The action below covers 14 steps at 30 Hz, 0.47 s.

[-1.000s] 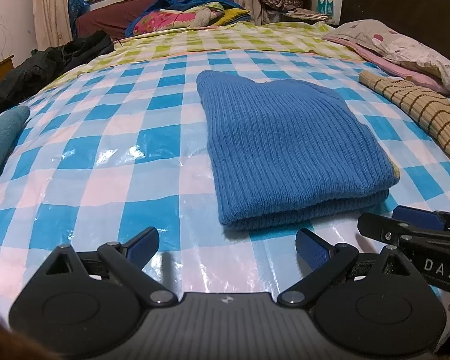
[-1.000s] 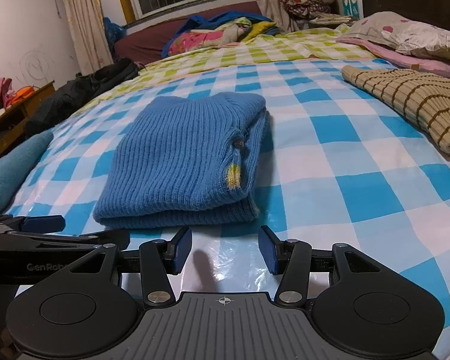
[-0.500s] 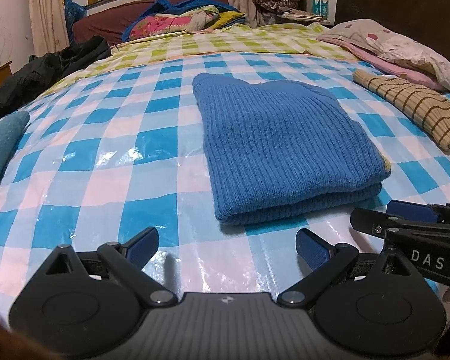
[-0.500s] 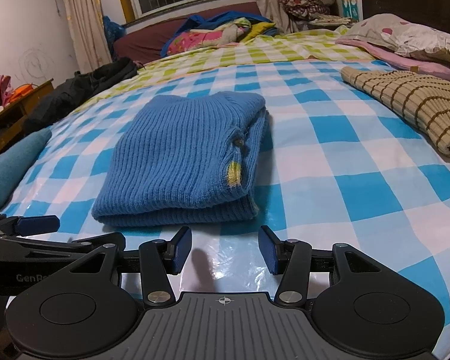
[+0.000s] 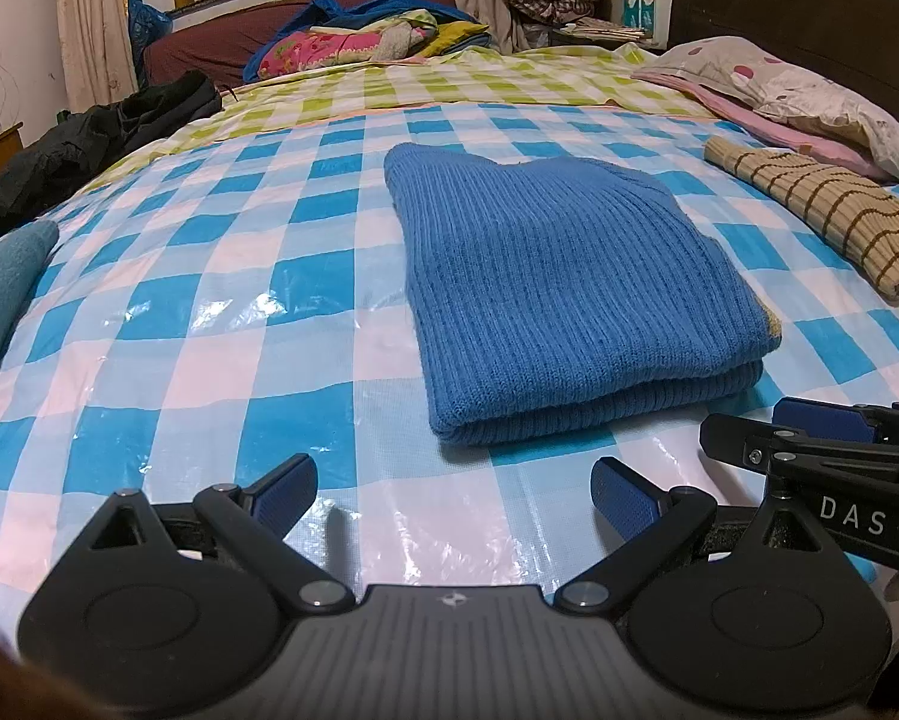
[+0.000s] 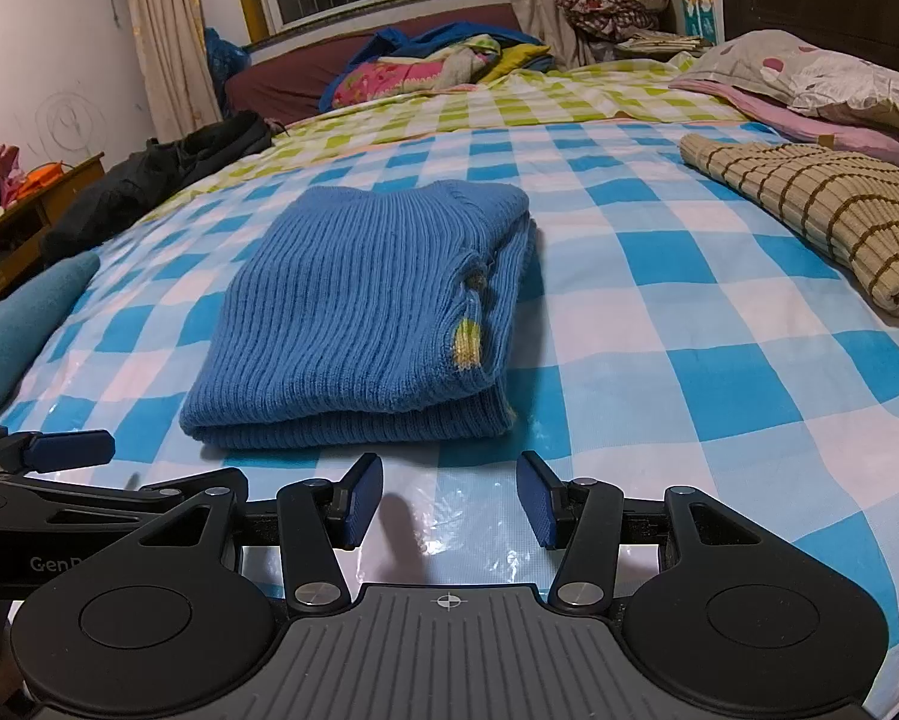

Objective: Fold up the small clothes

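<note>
The blue knit sweater (image 6: 365, 306) lies folded on the checked plastic sheet (image 6: 689, 372), just beyond both grippers. Expect it to be soft, limp and light, its ribbed layers sliding apart if you pinch only one. Take it at the thick near folded edge, through all layers. Your left gripper (image 5: 452, 489) gapes wide and empty; your right gripper (image 6: 449, 498) stands half open, holding nothing.

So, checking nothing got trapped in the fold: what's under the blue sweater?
The blue sweater lies folded on the checked plastic sheet. Nothing sticks out at its edges; what its layers cover is hidden.
</note>
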{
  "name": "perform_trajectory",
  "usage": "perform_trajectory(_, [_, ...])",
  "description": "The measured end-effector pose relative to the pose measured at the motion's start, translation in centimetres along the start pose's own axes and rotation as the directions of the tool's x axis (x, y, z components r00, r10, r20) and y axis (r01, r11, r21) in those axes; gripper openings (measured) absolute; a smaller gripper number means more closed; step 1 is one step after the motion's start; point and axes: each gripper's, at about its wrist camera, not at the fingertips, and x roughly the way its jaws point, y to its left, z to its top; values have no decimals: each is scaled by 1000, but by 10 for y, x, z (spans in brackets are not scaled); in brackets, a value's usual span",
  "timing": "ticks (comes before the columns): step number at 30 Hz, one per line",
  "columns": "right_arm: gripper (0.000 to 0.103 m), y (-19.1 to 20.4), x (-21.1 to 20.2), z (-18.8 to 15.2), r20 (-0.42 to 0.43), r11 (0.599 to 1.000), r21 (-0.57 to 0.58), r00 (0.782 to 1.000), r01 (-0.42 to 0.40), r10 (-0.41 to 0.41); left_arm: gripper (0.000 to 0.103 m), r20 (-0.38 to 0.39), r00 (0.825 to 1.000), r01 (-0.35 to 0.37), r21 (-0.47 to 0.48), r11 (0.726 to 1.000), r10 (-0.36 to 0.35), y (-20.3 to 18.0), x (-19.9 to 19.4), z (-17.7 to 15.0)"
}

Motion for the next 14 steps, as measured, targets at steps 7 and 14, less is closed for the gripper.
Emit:
perform_trajectory(7, [49, 0, 0, -1, -4, 1000, -1, 1000, 2, -2, 103, -1, 1000, -3, 4, 1000, 3, 0, 0, -1])
perform_trajectory(14, [49, -1, 2, -2, -8, 1000, 0, 1000, 5, -5, 103, -1, 1000, -3, 3, 1000, 3, 0, 1, -1])
